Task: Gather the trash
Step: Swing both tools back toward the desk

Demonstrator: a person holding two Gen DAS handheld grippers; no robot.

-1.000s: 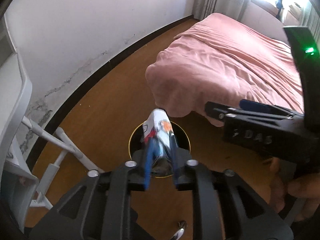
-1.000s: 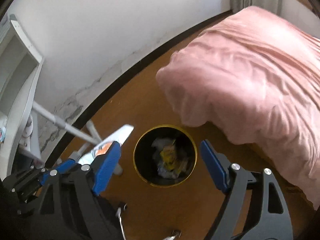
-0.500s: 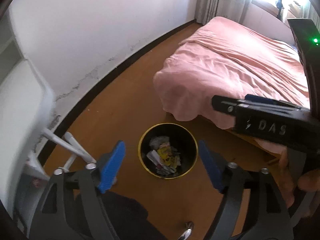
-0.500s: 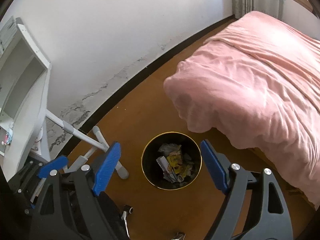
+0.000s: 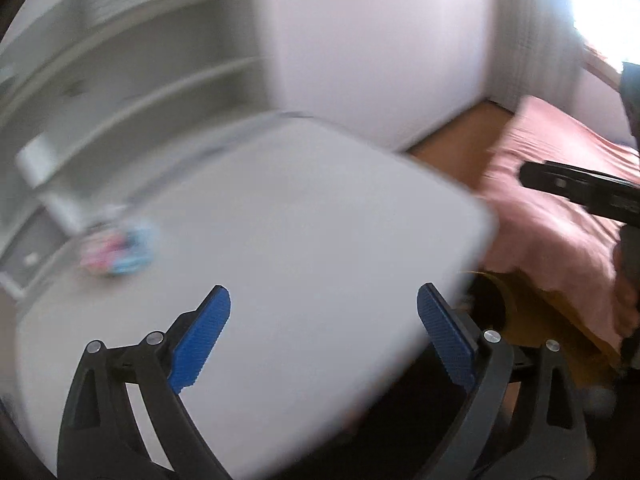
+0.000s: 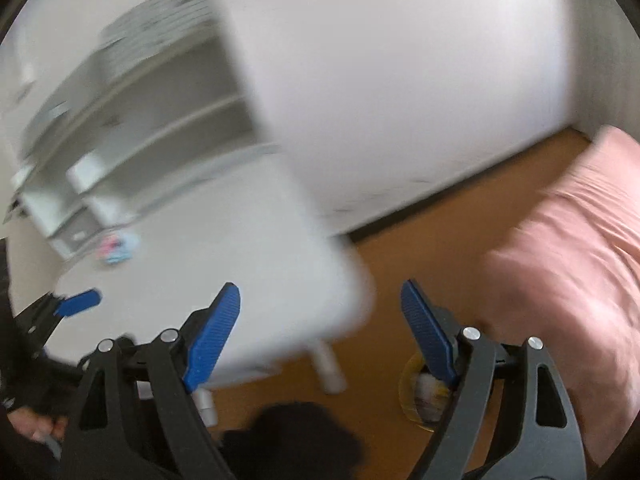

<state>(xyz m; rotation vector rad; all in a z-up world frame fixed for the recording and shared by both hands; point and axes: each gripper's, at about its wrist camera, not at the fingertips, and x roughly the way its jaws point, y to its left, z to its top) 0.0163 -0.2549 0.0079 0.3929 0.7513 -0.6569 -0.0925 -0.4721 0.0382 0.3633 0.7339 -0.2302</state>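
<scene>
Pink-and-blue crumpled wrapper (image 5: pixel 116 254) lies on the white desk (image 5: pixel 320 220) by the shelf, ahead and left of both empty claws; the left claw (image 5: pixel 324 336), jaws opening, is nearer than the spread right claw (image 6: pixel 320 334).

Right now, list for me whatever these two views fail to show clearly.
- Pink and blue item on the white table: motion blur in both views; what it is cannot be told.
- Trash bin: right view, mostly behind the right tongs; left view, behind the table edge. Contents unreadable.
- Shelf: blurred in both views, contents unclear.
- Right tongs in the left view: cut off by the right edge.
- Left tongs: jaws opening, nothing between them.
</scene>
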